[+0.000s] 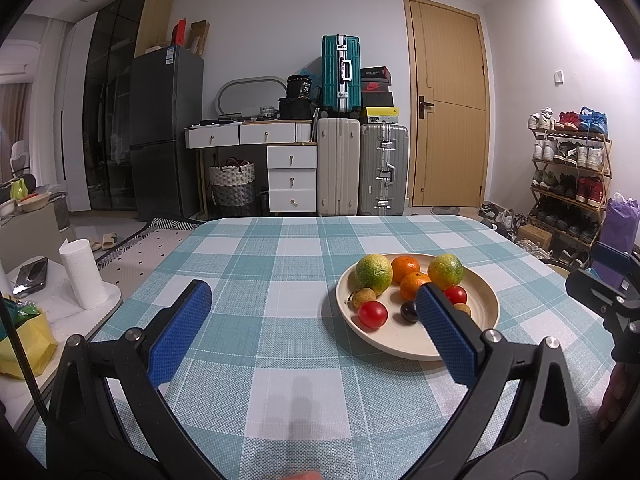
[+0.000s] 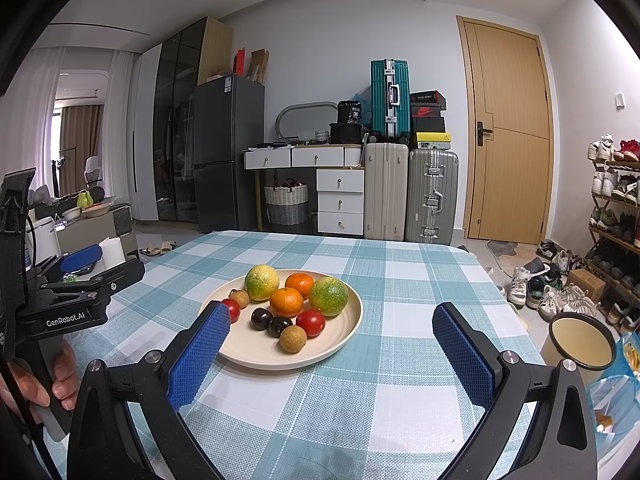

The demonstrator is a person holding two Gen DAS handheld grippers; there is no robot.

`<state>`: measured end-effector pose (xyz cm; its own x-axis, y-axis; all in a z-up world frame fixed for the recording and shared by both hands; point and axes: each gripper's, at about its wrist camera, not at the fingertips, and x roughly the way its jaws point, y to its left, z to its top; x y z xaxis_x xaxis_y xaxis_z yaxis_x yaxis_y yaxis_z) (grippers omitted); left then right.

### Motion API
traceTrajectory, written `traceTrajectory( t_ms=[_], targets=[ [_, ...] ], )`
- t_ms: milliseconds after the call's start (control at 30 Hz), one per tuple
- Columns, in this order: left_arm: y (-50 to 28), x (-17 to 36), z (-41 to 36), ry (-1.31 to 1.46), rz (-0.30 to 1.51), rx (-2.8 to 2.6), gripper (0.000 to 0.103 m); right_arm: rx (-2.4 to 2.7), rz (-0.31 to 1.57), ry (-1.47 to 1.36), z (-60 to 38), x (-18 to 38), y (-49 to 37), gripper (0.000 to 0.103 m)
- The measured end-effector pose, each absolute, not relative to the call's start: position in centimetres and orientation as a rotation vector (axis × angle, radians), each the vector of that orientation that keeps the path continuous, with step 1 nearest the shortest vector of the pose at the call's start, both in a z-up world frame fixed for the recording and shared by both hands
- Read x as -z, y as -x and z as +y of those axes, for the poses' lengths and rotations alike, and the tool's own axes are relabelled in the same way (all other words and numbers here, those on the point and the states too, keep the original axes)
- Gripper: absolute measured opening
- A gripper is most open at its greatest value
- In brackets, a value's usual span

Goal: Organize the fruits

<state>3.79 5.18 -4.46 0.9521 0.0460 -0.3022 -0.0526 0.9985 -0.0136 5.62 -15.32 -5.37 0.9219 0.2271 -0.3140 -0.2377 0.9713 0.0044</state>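
Note:
A cream plate on the checked tablecloth holds two green-yellow citrus, two oranges, two red tomatoes, two dark cherries, and brown longans. My left gripper is open, hovering left of the plate, its right finger in front of the plate's near side. My right gripper is open too, with the plate's right half between its pads, farther off. Neither holds anything.
The checked table has bare cloth left of and in front of the plate. A paper towel roll stands on a side table at left. A cream mug sits off the right edge. Suitcases, drawers, a door and a shoe rack stand behind.

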Motion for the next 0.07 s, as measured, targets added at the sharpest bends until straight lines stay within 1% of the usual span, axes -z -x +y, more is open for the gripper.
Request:
traceTrajectory(
  t_ms=[67],
  targets=[
    [-3.82, 4.49, 5.24, 0.023, 0.307, -0.050, 0.102, -0.239, 0.319, 0.034, -15.31, 5.36, -5.59, 0.103]
  ],
)
